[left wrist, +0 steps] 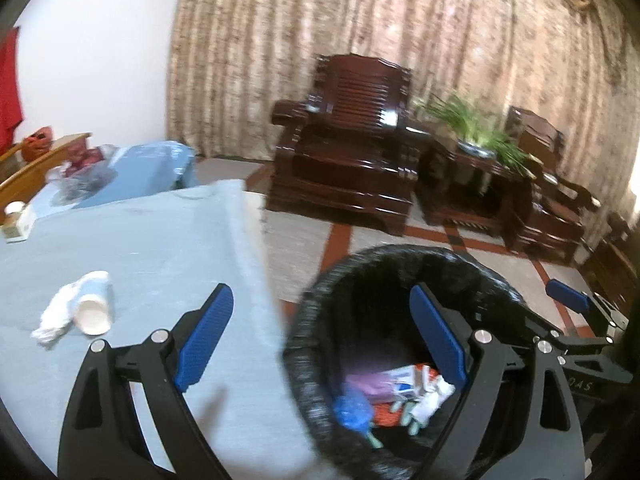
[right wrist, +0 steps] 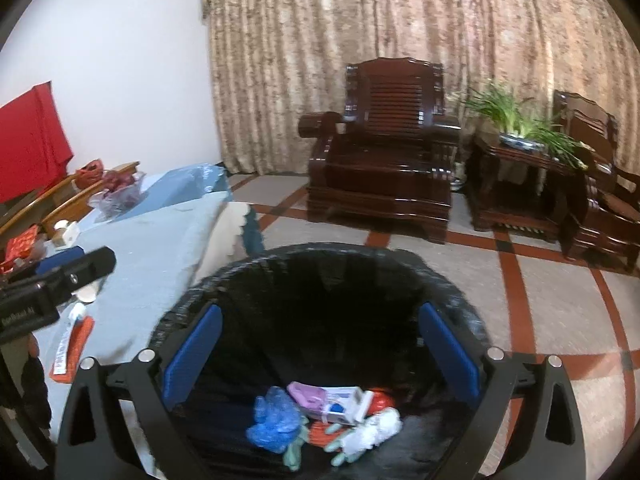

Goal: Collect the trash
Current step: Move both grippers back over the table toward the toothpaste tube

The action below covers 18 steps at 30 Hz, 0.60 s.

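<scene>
A black-lined trash bin [right wrist: 320, 280] stands on the floor just beside the tabletop [left wrist: 160, 248], holding crumpled blue, purple, white and orange trash [right wrist: 324, 416]. A tipped white paper cup [left wrist: 95, 304] touches a crumpled tissue [left wrist: 56, 316] on the blue tabletop.

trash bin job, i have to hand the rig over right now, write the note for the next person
Left gripper: open, empty, over the table edge beside the bin.
Right gripper: open, empty, over the bin mouth.
Done: blue bag, purple wrapper, small box and white wads are in the bin.
Left: paper cup on its side with a crumpled tissue against it on the blue tablecloth; an orange packet near the table's near edge.
</scene>
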Each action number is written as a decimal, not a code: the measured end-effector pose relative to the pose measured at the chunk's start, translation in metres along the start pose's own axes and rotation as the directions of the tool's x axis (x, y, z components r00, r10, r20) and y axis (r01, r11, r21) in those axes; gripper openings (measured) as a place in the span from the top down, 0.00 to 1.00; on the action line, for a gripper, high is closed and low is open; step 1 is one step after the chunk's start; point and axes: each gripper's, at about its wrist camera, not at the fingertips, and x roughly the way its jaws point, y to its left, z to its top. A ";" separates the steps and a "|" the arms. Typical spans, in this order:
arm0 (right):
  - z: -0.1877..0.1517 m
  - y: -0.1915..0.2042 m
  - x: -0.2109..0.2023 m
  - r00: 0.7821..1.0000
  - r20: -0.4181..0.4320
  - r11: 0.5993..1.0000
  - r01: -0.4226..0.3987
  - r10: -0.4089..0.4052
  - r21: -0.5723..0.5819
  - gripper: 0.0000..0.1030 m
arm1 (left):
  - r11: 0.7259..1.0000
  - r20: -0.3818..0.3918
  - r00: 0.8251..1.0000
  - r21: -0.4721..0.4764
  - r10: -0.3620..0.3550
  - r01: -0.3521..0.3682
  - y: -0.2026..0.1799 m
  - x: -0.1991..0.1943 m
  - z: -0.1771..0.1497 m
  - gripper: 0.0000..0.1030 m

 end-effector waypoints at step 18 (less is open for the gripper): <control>0.011 0.125 0.021 0.978 -0.009 0.966 -0.207 0.208 -0.152 0.06 | 0.952 0.012 0.959 -0.121 0.284 -0.280 0.135 -0.067 -0.014 0.15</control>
